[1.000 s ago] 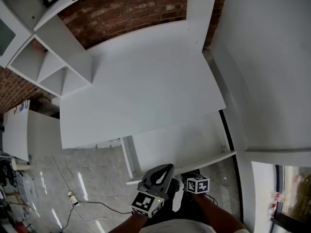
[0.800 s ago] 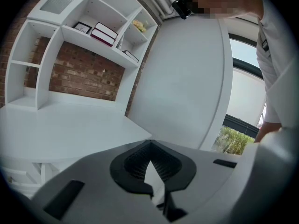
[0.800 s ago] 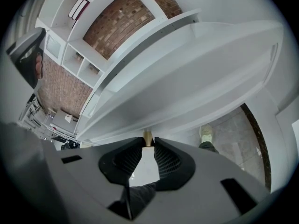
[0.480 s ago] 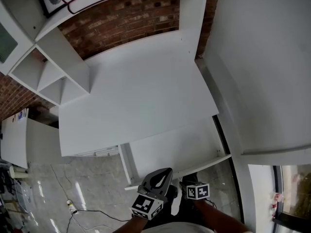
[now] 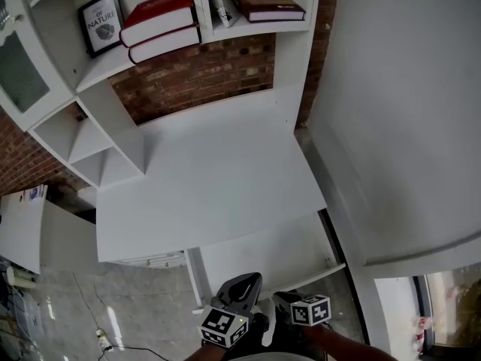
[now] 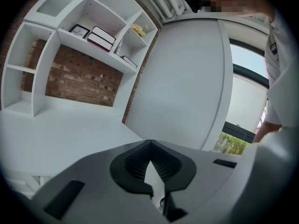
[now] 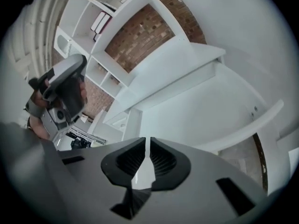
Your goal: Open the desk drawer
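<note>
The white desk (image 5: 203,179) has its drawer (image 5: 263,256) pulled out below the front edge, its inside bare. The drawer front (image 5: 304,280) faces me. In the right gripper view the drawer's inside (image 7: 201,108) and front rail (image 7: 247,125) lie ahead and below. My left gripper (image 5: 244,286) hovers just short of the drawer front, jaws shut, holding nothing (image 6: 150,146). My right gripper (image 5: 284,299) hangs beside it, above the front rail; its jaws are closing, a thin gap left and nothing between them (image 7: 147,141).
Above the desk, shelves carry books (image 5: 161,25) and a framed print (image 5: 104,21). A cubby unit (image 5: 83,138) stands at the desk's left, brick wall (image 5: 203,74) behind. A white wall panel (image 5: 398,126) runs along the right. A low white cabinet (image 5: 30,228) sits far left.
The head view has tilted up, bringing the bookshelves in. The right gripper has risen off the drawer front and its jaws have narrowed. The drawer stays pulled out.
</note>
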A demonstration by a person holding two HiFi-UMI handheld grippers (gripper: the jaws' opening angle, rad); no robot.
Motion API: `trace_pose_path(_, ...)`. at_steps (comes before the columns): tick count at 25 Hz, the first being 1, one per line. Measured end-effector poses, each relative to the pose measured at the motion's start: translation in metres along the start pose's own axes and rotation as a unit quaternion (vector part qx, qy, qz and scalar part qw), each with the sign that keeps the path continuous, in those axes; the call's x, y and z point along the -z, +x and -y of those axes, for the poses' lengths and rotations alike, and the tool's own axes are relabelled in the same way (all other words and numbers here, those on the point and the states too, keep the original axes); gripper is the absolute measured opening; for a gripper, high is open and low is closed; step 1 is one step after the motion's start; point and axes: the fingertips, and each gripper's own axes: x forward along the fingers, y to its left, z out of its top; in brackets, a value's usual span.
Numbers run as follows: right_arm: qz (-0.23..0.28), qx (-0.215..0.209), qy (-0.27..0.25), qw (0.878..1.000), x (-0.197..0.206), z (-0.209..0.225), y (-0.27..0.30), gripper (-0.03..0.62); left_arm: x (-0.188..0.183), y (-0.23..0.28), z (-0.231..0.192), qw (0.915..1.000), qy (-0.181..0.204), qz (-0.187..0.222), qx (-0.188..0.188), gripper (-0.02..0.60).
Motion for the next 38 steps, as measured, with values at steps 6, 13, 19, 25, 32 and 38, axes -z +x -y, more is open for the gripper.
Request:
trace_pose_path(6, 0.099, -0.024, -0.027, 0.994, -0.09, -0.048, -0.033, 0.031, -0.034, -0.007, 0.008, 0.9999, 0.006, 0.015, 0.005, 0.009)
trace_pose_path(13, 0.206, -0.044, -0.098, 0.973, -0.185, -0.105, -0.084, 0.021, -0.091, -0.019, 0.002, 0.9978, 0.008, 0.065, -0.006, 0.008)
trace_pose_path(19, 0.292, -0.031, -0.207, 0.933, -0.243, -0.163, -0.141, 0.018, -0.141, -0.035, 0.003, 0.9949, 0.02, 0.099, -0.005, 0.009)
trace_pose_path(25, 0.312, -0.016, -0.264, 0.913, -0.26, -0.19, -0.155, 0.017, -0.175, -0.043, 0.004, 0.9905, 0.038, 0.132, -0.004, 0.008)
trace_pose_path(32, 0.307, -0.014, -0.272, 0.912, -0.263, -0.197, -0.151, 0.017, -0.177, -0.044, 0.001, 0.9898, 0.041, 0.136, -0.007, 0.008)
trace_pose_path(38, 0.303, -0.013, -0.273, 0.913, -0.262, -0.198, -0.146, 0.017, -0.175, -0.044, -0.004, 0.9905, 0.037, 0.132, -0.011, 0.008)
